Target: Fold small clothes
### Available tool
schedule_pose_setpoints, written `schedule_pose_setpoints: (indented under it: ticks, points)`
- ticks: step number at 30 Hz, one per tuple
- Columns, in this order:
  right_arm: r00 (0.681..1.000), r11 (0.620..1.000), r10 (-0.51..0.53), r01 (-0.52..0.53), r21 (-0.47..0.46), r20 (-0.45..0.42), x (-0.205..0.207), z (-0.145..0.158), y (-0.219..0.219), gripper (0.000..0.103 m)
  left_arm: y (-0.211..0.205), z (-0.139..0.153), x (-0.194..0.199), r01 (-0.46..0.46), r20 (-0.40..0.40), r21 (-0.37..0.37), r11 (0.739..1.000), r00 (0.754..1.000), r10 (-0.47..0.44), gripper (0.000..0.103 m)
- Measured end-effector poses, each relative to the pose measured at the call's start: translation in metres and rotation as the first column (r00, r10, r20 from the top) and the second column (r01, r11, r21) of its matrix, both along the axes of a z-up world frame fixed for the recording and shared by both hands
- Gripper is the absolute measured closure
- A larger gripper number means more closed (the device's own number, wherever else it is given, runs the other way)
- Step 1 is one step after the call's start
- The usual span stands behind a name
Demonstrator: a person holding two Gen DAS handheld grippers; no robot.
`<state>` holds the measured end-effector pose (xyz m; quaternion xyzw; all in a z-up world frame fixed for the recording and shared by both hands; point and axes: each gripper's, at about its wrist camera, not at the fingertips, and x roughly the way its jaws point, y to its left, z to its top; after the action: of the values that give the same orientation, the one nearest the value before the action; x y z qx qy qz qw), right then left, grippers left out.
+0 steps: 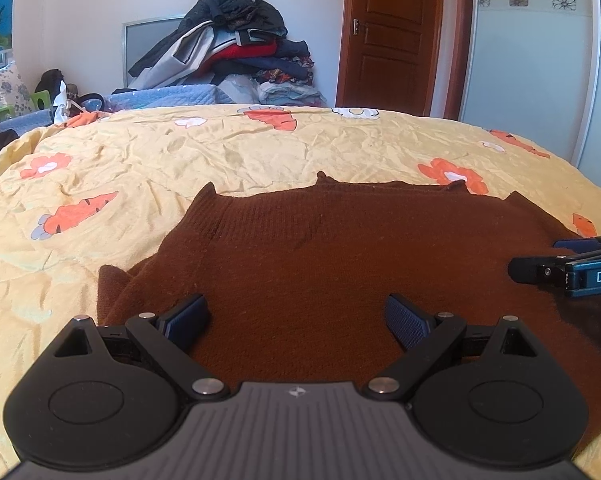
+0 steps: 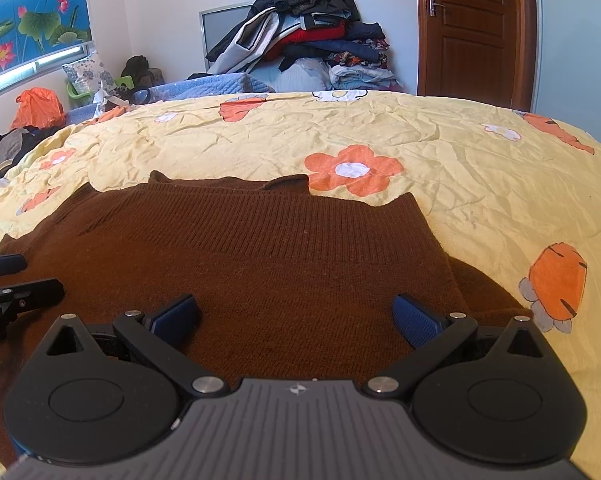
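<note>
A brown knitted sweater [image 1: 320,248] lies flat on the yellow bedspread, its ribbed band at the far side. My left gripper [image 1: 298,318] hovers open over the sweater's near left part, with nothing between its blue pads. My right gripper [image 2: 296,316] is open too, just above the sweater [image 2: 260,240] near its right side. In the left wrist view the right gripper's fingers [image 1: 540,270] reach in from the right edge. The left gripper's fingers [image 2: 20,292] show at the left edge of the right wrist view.
The yellow bedspread [image 1: 180,152] with orange flowers and carrots covers the bed around the sweater. A tall pile of clothes [image 1: 236,40] stands behind the bed. A brown door [image 1: 388,32] and a white wardrobe [image 1: 532,60] are at the back right.
</note>
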<state>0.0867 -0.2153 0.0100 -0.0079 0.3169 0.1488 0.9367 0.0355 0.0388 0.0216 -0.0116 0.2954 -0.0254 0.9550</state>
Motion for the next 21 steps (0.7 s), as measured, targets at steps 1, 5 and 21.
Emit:
schedule_pose_setpoints:
  ticks: [1, 5, 21]
  points:
    - [1.000, 1.000, 0.000, 0.000, 0.001, 0.000, 0.000, 0.000, 0.000, 0.000, 0.000, 0.000, 0.000, -0.001, -0.001, 0.002, 1.000, 1.000, 0.001, 0.007]
    - [1.000, 1.000, -0.001, 0.001, -0.001, 0.001, -0.001, 0.000, 0.000, 0.000, -0.002, -0.001, 0.001, -0.003, -0.005, 0.011, 1.000, 1.000, 0.003, 0.006]
    - [0.990, 0.980, -0.135, 0.129, 0.153, 0.033, -0.050, 0.025, -0.029, 0.000, 0.020, 0.019, -0.050, -0.138, 0.079, -0.055, 0.989, 0.987, 0.142, 0.005]
